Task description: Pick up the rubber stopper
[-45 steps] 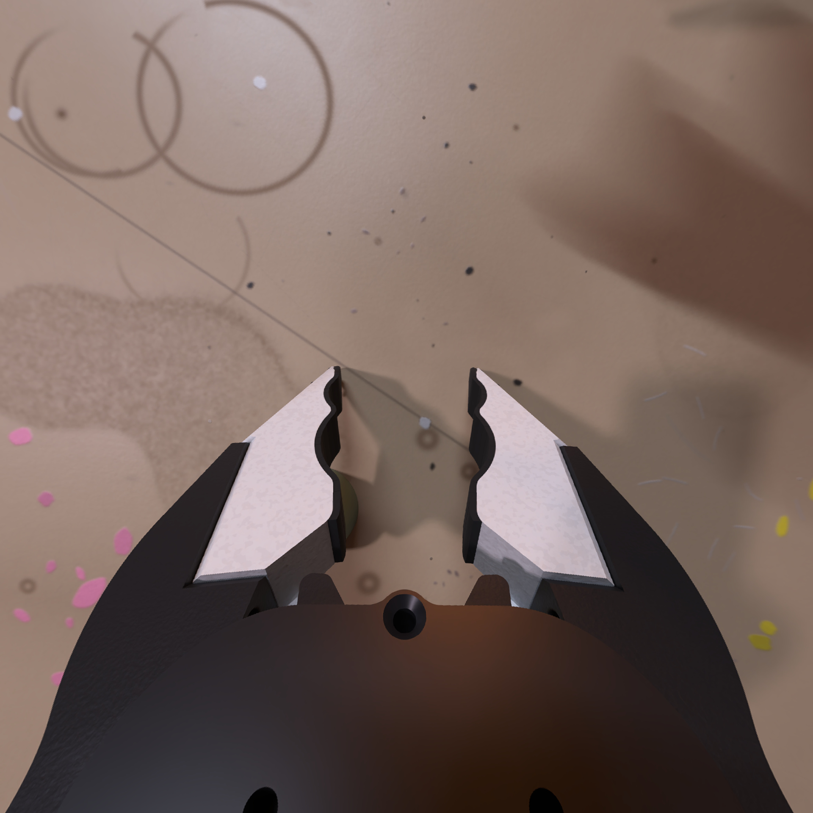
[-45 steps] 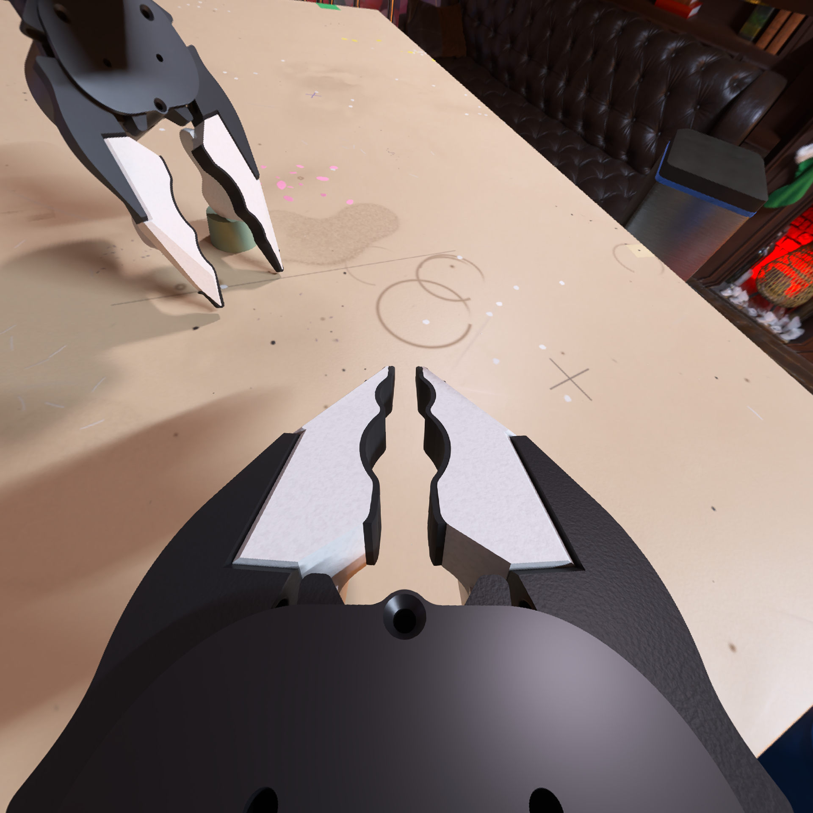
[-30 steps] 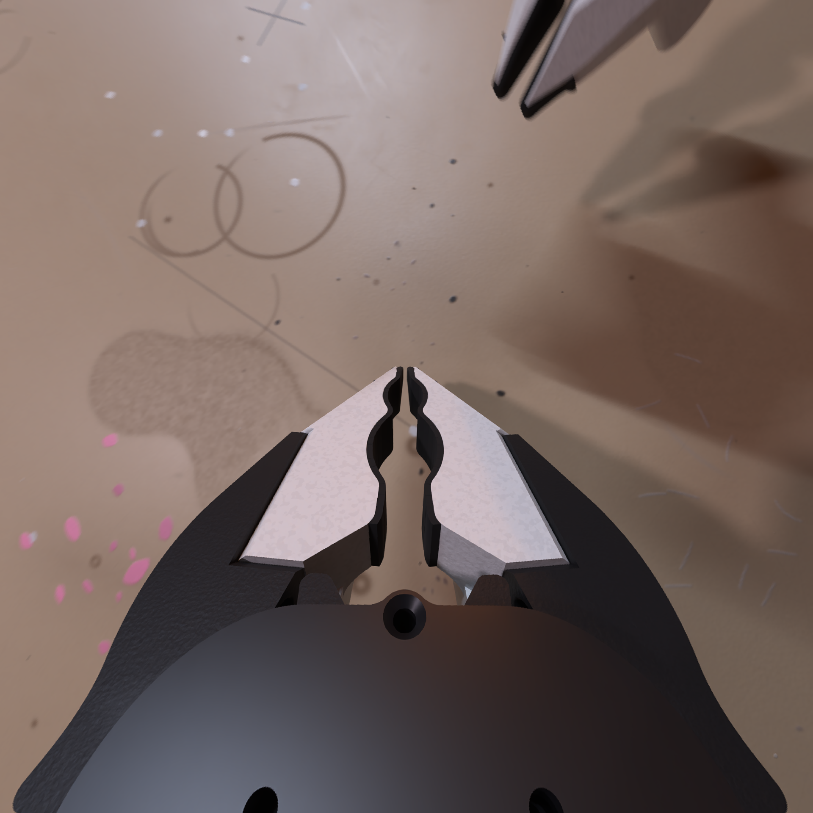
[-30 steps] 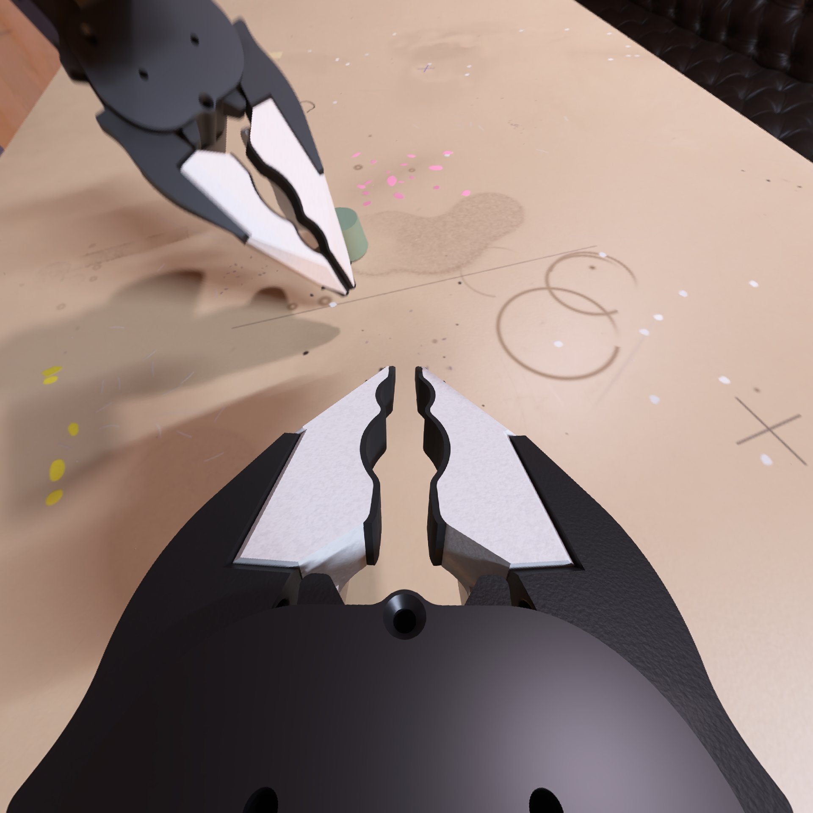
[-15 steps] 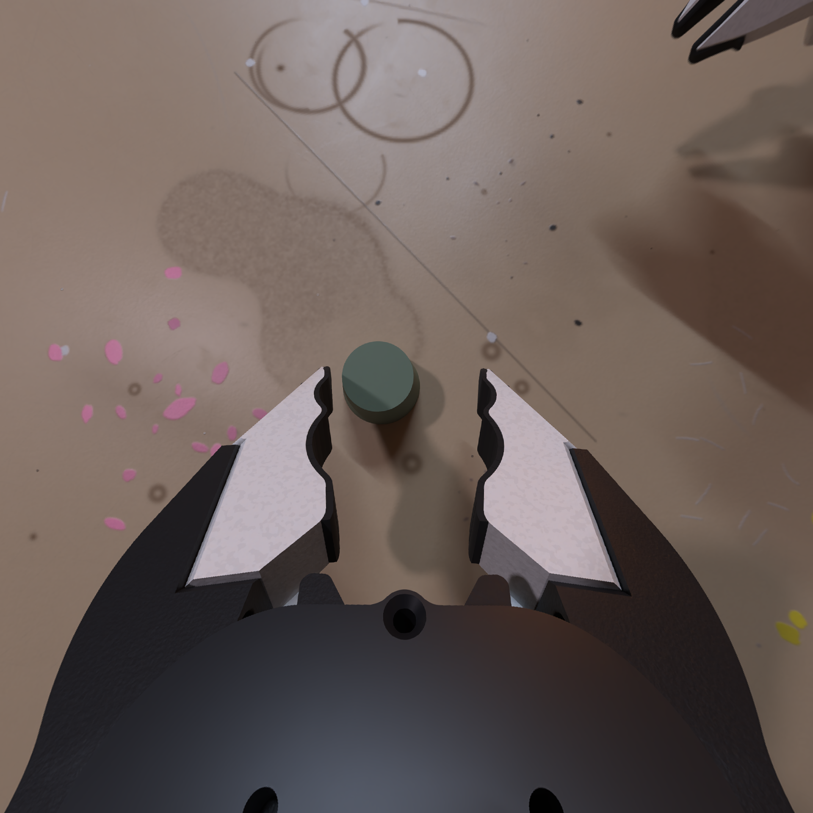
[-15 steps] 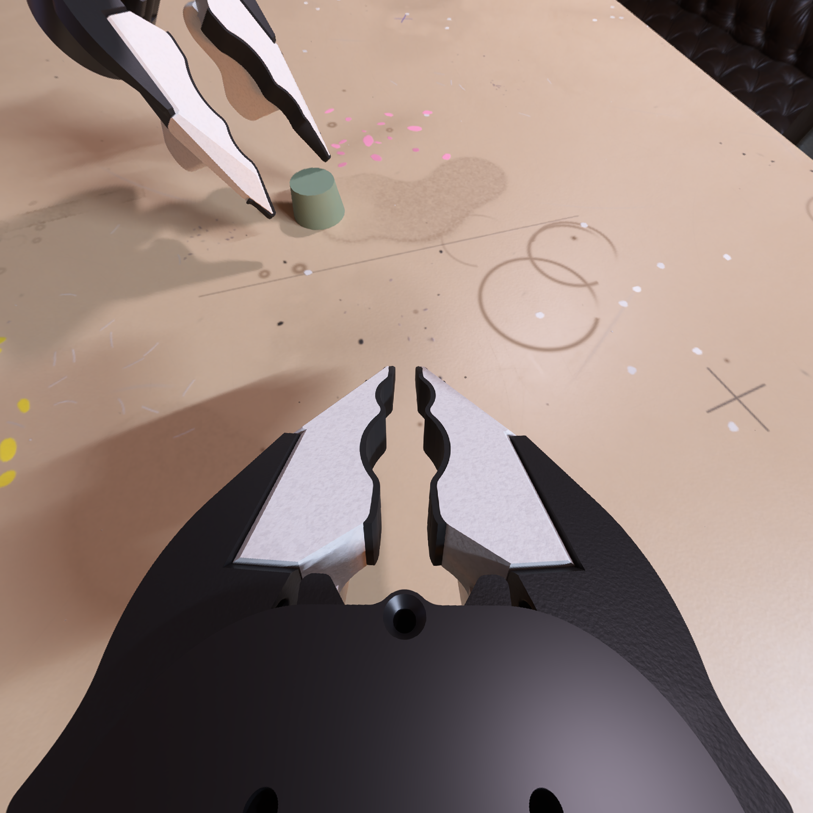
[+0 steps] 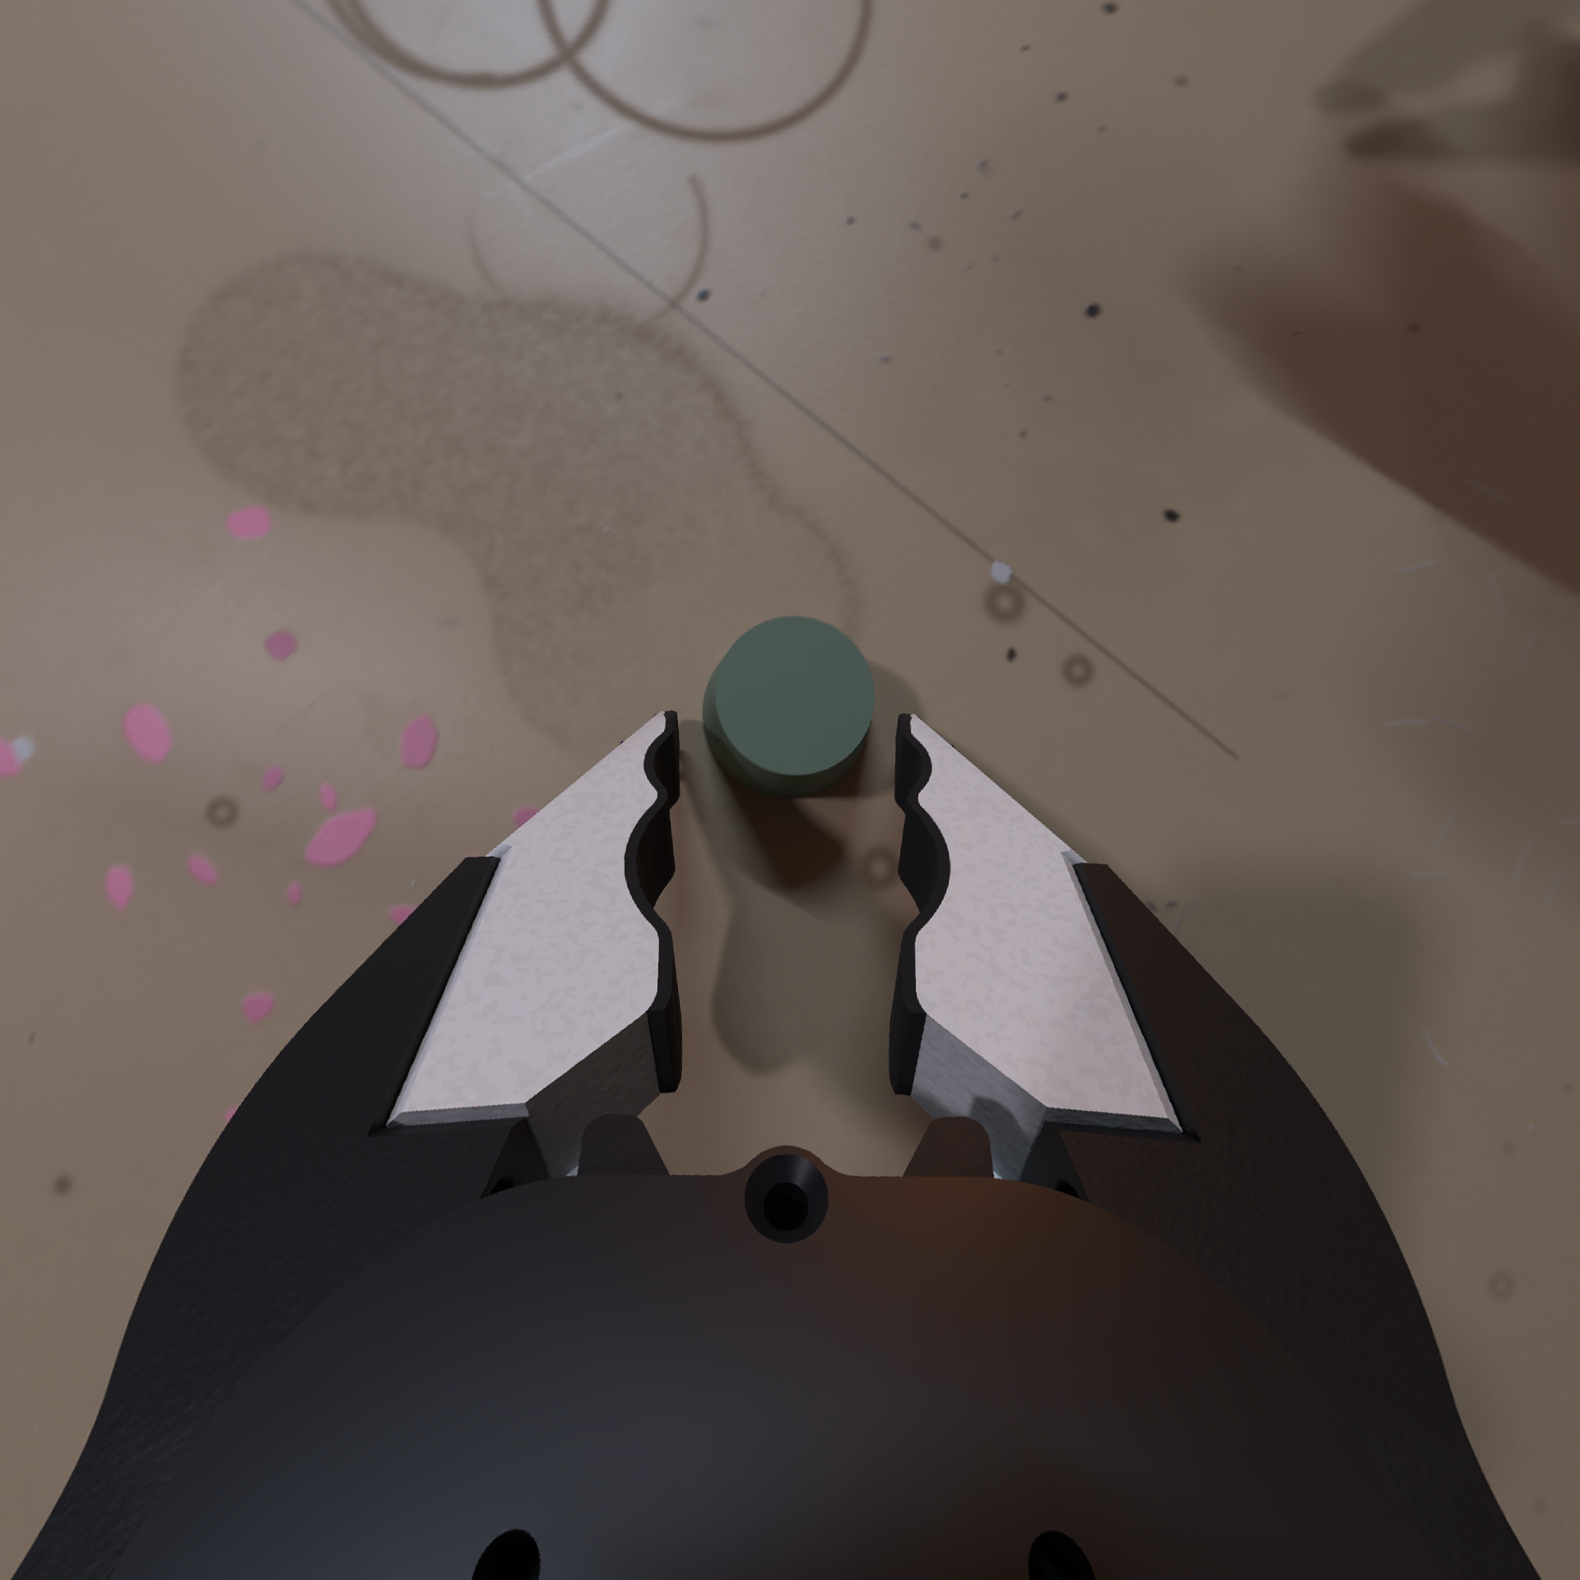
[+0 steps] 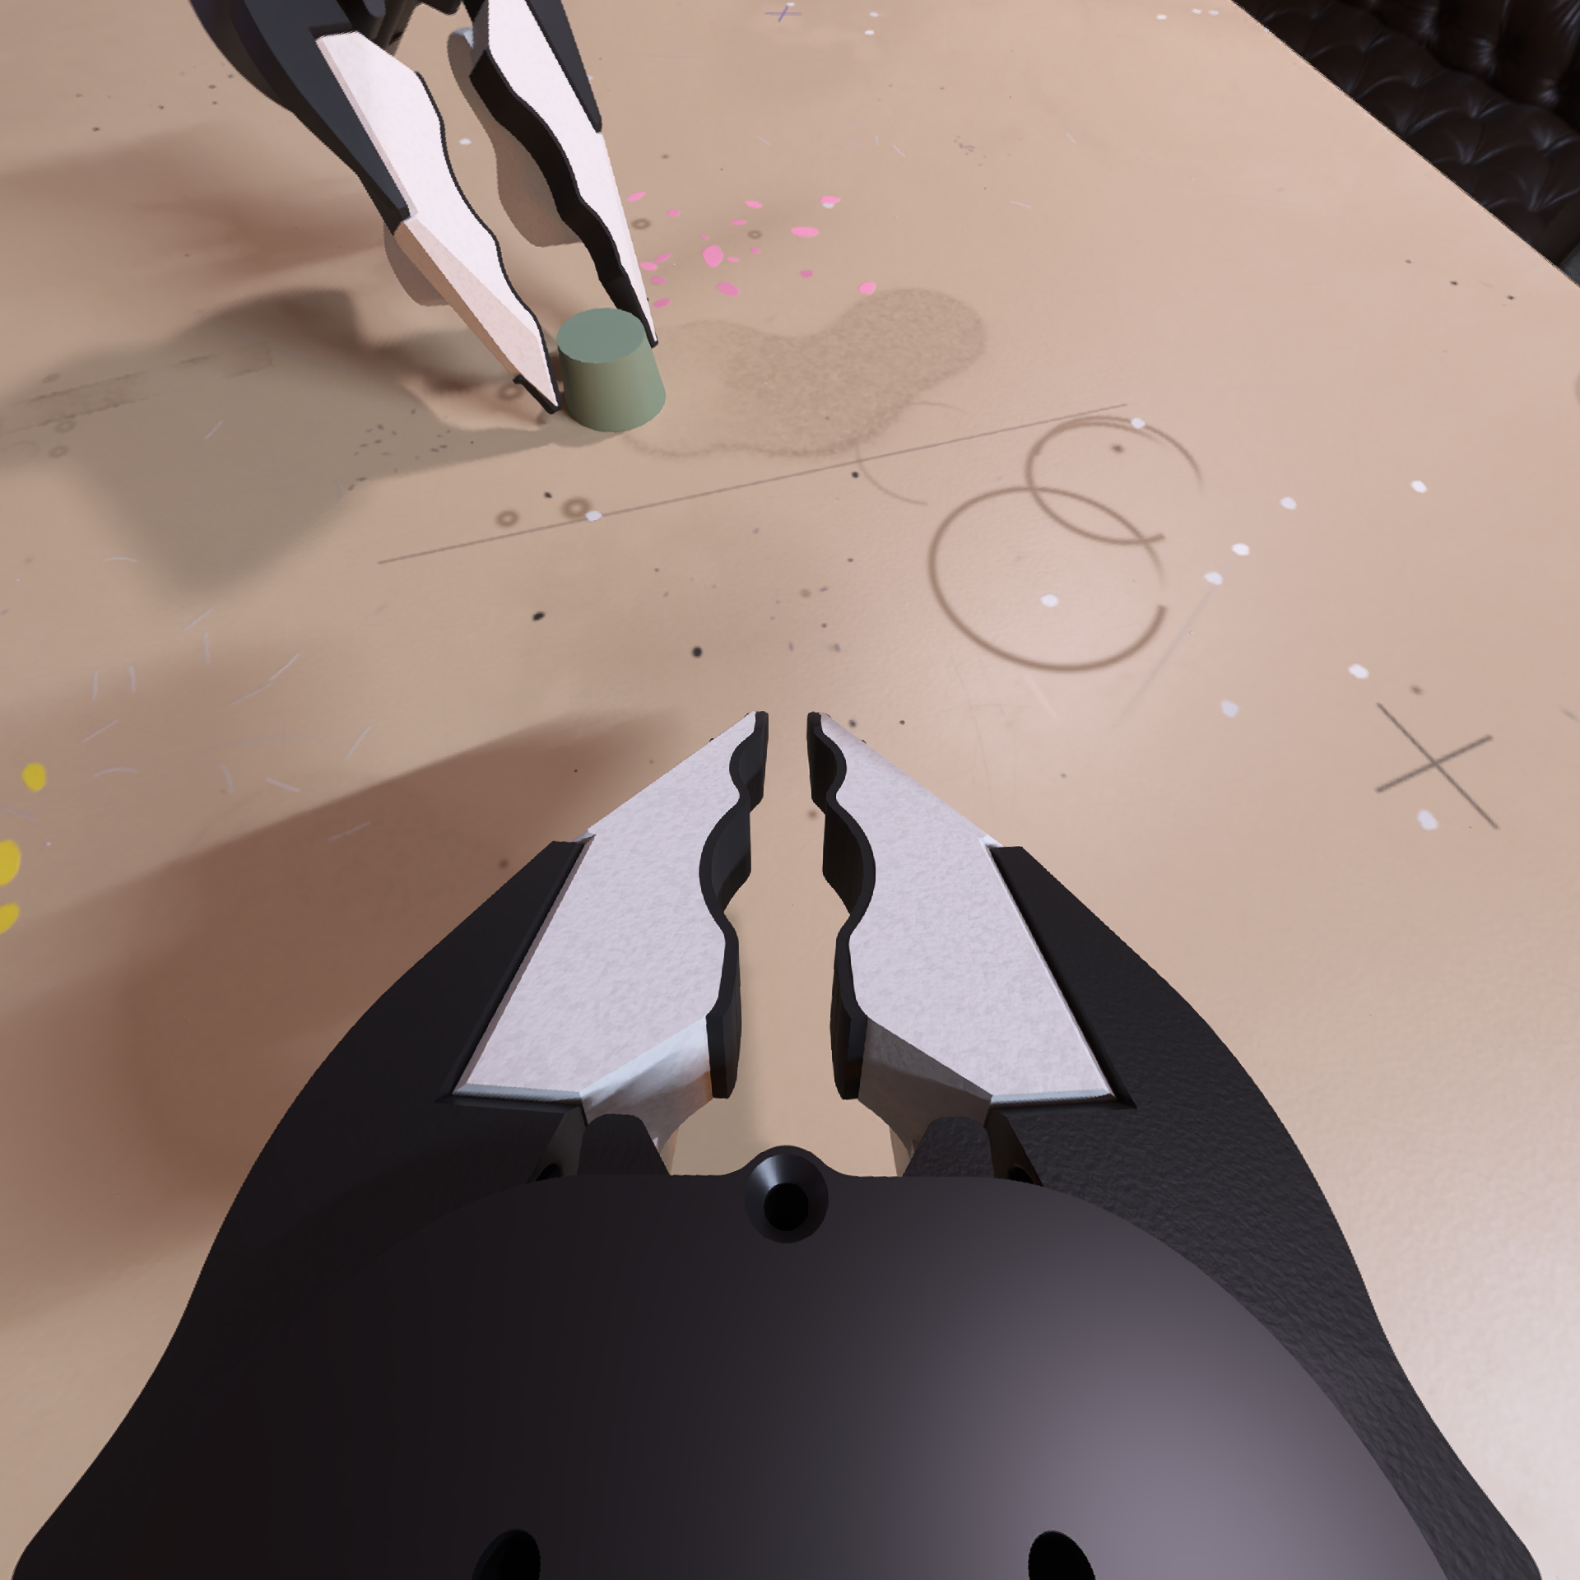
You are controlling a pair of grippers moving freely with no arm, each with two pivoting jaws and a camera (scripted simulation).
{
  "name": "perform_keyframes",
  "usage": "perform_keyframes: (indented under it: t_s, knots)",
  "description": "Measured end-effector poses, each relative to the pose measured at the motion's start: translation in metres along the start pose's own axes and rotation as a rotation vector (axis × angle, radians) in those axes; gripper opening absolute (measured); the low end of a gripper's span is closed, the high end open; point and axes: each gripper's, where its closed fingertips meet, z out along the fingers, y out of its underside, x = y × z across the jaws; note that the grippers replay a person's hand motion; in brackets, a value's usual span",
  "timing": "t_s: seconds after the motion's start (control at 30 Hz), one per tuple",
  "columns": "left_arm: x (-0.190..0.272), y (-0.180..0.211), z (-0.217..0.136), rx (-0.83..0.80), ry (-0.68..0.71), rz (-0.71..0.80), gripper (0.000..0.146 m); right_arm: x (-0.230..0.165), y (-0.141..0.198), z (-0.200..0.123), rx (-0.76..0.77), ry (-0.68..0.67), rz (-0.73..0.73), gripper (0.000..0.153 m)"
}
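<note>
I am in the reaching step. My left gripper (image 7: pixel 787 735) is down low over the surface (image 8: pixel 1111 256), and its jaws are spread apart. The rubber stopper (image 7: pixel 787 705) is a small green plug. It stands upright on the surface, wide end down, right by the tips of those jaws. In the left wrist view it sits just past the tips, in line with the gap between them. In the right wrist view one fingertip (image 8: pixel 534 368) is just beside the stopper on one side and the other tip is on its far side. I cannot tell if either tip is touching it yet. Nothing is pinched.

My right gripper (image 8: pixel 787 727) hangs well apart from the stopper. Its jaws are almost pressed together, with only a thin gap, and they hold nothing.

I think the next move is to slide the left gripper a bit further forward, so the stopper sits deeper between the jaws, then squeeze gently and lift. The stopper is narrower at the top, so I think a grip low on its sides would slip less.
</note>
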Motion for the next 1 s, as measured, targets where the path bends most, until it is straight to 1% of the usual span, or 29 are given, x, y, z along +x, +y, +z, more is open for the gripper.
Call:
perform_keyframes:
  t_s: [0.07,0.1,0.23,0.27,0.47,0.73,1.0]
  knots:
    - [0.003,-0.002,0.002,0.005,0.064,0.025,0.050,0.002,0.000,-0.001,0.000,0.008,-0.001,0.009]
    - [0.003,-0.003,0.002,-0.002,0.079,0.041,0.047,0.003,0.001,-0.002,-0.001,0.013,0.000,0.009]
    - [0.002,-0.004,0.003,-0.025,0.101,0.075,0.040,0.007,0.002,-0.003,0.003,0.019,0.020,0.009]
    - [0.002,-0.004,0.003,-0.027,0.106,0.074,0.040,0.008,0.002,-0.003,0.001,0.019,0.024,0.009]
    - [0.001,-0.003,0.002,-0.027,0.105,0.051,0.040,0.007,0.005,0.000,-0.012,0.015,0.020,0.009]
    - [0.001,-0.003,0.002,-0.032,0.078,0.065,0.040,0.006,0.008,0.002,-0.031,0.015,0.004,0.009]
    - [-0.009,-0.013,0.000,0.013,0.080,-0.001,0.040,0.006,0.009,0.001,-0.035,0.016,0.003,0.009]
